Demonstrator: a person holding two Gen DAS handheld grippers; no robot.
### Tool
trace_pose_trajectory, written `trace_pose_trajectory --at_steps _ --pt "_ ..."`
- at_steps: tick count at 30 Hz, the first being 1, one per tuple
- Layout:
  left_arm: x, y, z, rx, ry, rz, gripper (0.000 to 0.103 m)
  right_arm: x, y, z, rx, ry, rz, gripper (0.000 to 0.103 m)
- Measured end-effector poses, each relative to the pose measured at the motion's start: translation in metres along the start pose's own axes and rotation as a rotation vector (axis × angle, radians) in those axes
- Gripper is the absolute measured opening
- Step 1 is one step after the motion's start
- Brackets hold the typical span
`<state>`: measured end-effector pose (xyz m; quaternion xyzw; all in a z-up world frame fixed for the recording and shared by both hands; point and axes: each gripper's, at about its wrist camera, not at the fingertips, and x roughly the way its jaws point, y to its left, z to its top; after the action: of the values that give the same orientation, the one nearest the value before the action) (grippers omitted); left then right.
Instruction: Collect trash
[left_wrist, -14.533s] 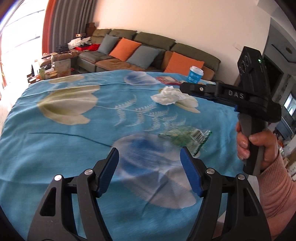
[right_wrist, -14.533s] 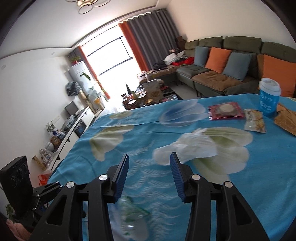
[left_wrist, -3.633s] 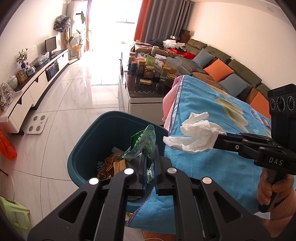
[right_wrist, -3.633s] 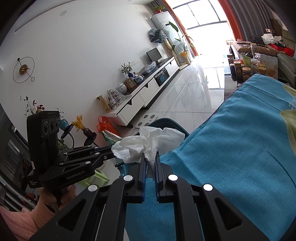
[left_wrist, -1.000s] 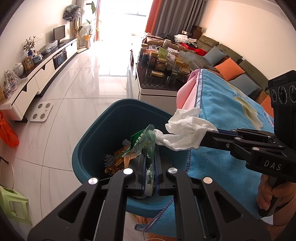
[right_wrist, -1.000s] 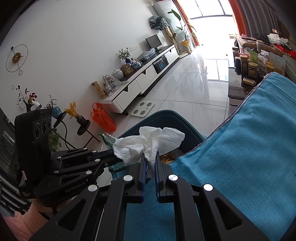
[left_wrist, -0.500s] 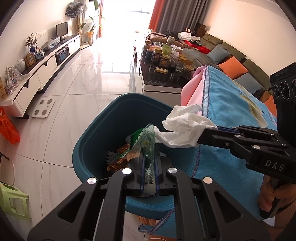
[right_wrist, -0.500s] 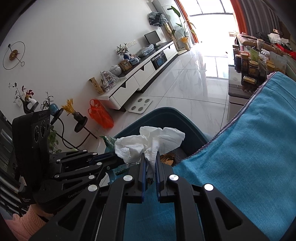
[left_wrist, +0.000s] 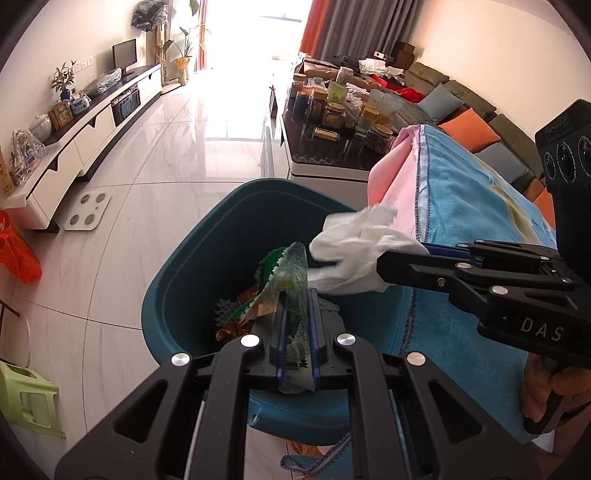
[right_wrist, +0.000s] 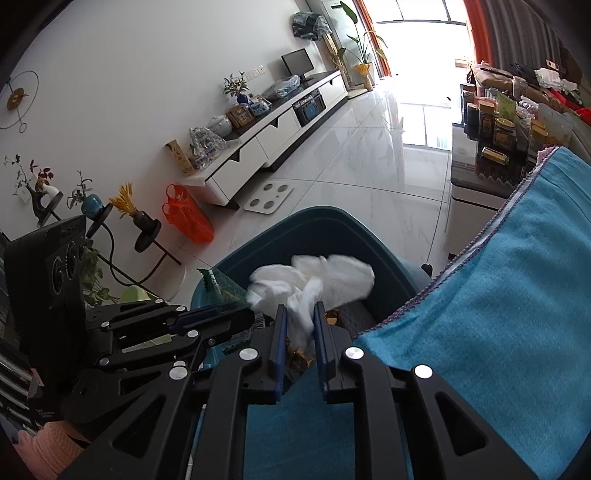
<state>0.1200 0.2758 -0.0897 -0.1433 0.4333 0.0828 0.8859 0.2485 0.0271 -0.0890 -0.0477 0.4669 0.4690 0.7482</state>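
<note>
A teal trash bin (left_wrist: 192, 258) stands on the floor beside the blue-clothed table (left_wrist: 461, 206); wrappers lie inside it. My left gripper (left_wrist: 295, 295) is over the bin, its jaws a little apart with a clear green plastic wrapper (left_wrist: 291, 269) still between them. My right gripper (right_wrist: 300, 314) is over the bin's rim (right_wrist: 321, 214), its jaws parted slightly around a crumpled white tissue (right_wrist: 314, 280) that still sits between them. The tissue also shows in the left wrist view (left_wrist: 354, 254).
A coffee table with jars (left_wrist: 340, 122) stands behind the bin. A white TV cabinet (left_wrist: 74, 144), a white scale (left_wrist: 88, 212), an orange bag (left_wrist: 16, 251) and a green stool (left_wrist: 26, 395) are on the tiled floor. A sofa (left_wrist: 480, 114) lies far right.
Both grippers have started to open over the bin; the jaws were tight half a second ago and now show gaps. The tissue and wrapper are loosening but remain between the fingers.
</note>
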Motion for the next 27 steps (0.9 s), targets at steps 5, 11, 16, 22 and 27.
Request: trace_pose_trajectory --at_steps 5,11,16,22,27 --pt "0.005 0.003 -0.001 -0.008 0.006 -0.002 0.021 0.002 -0.001 0.000 0.011 0.006 -0.010 0.016" --pt "0.006 0.007 -0.005 -0.015 0.001 0.001 0.048 -0.005 -0.005 -0.003 0.035 -0.018 -0.004 0.022" --pt "-0.007 0.007 -0.008 0.009 -0.027 0.018 0.069 -0.022 -0.011 -0.011 0.044 -0.065 -0.004 0.035" --pt "-0.047 -0.010 -0.017 0.064 -0.169 0.063 0.097 -0.059 -0.014 -0.030 0.024 -0.158 -0.022 0.058" --pt "-0.075 -0.027 -0.028 0.069 -0.276 0.058 0.097 -0.104 -0.024 -0.056 0.016 -0.265 -0.084 0.076"
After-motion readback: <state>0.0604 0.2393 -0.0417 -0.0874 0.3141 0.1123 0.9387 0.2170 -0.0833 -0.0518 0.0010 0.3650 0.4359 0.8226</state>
